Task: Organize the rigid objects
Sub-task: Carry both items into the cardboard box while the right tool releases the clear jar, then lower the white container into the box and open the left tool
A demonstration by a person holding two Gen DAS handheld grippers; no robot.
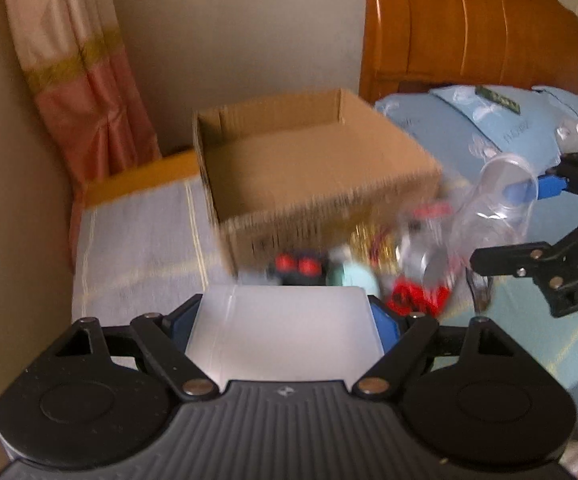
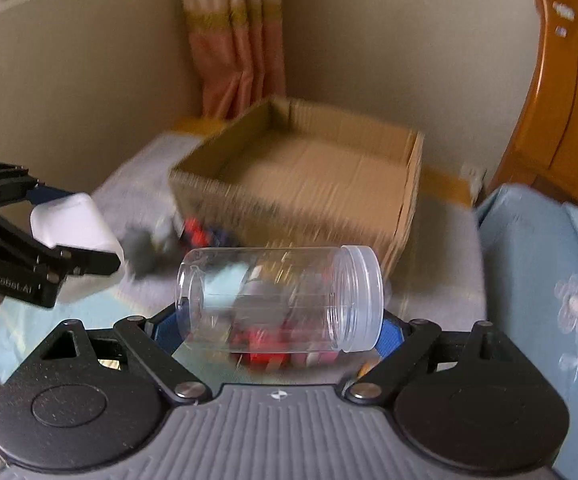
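My left gripper (image 1: 285, 320) is shut on a white plastic box (image 1: 285, 332), held above the bed; the box also shows in the right wrist view (image 2: 75, 224). My right gripper (image 2: 281, 320) is shut on a clear plastic jar (image 2: 281, 296), held sideways with its open mouth to the right; the jar also shows in the left wrist view (image 1: 497, 200). An open, empty cardboard box (image 1: 313, 164) stands on the bed ahead of both grippers and shows in the right wrist view too (image 2: 309, 184). Small blurred red, black and teal objects (image 1: 317, 268) lie on the bed in front of it.
A wooden headboard (image 1: 469, 28) and blue pillows (image 1: 489, 128) are at the right. A pink curtain (image 1: 81, 72) hangs in the corner by the beige wall. The bed sheet (image 1: 137, 240) is pale with stripes.
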